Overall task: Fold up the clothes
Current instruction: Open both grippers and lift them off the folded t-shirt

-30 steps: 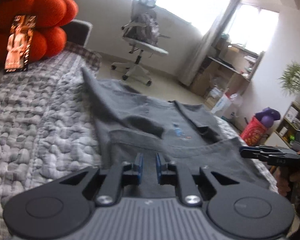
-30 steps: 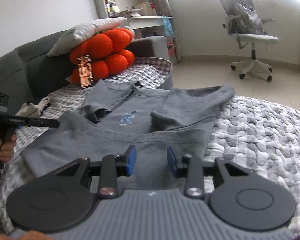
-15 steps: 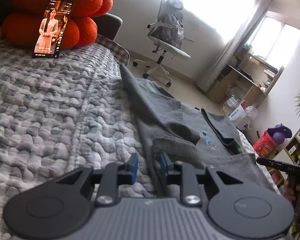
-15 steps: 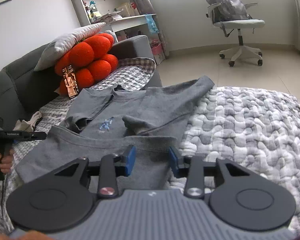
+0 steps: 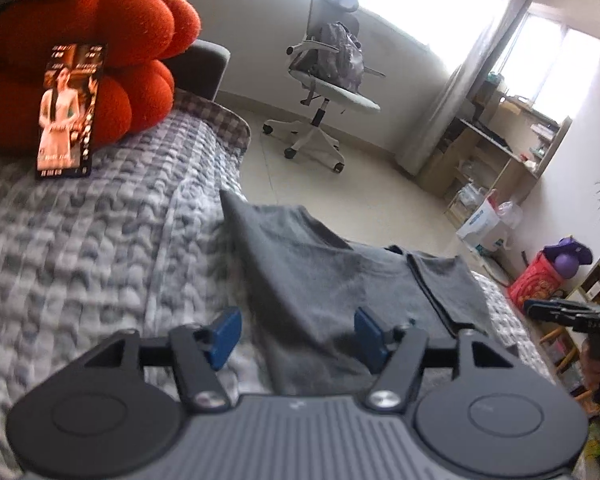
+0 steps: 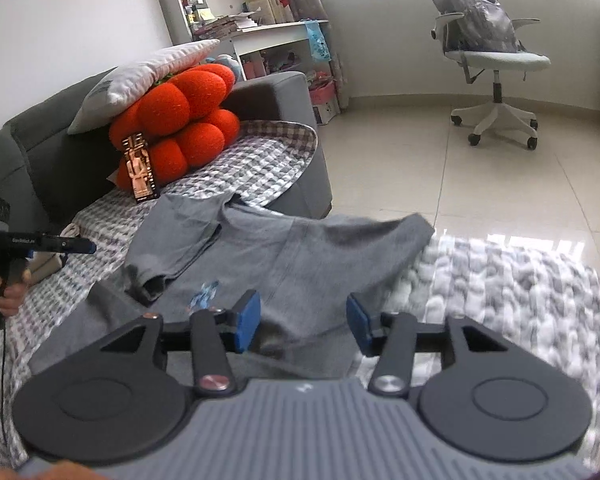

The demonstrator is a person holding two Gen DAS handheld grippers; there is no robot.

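One grey T-shirt (image 6: 300,256) lies along the bed's near edge. Two grippers, left gripper (image 5: 296,334) and right gripper (image 6: 302,322). One orange cushion (image 6: 180,128) (lumpy, many-lobed) at the far corner, one phone (image 5: 70,110) against it, one pale pillow (image 6: 140,76) on top. One office chair (image 6: 496,52).

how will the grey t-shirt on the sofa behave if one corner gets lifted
The grey t-shirt is probably floppy: its folded sleeve already sags in wrinkles. It looks thin, so likely light. On the quilted cover it may drag and bunch rather than slide.
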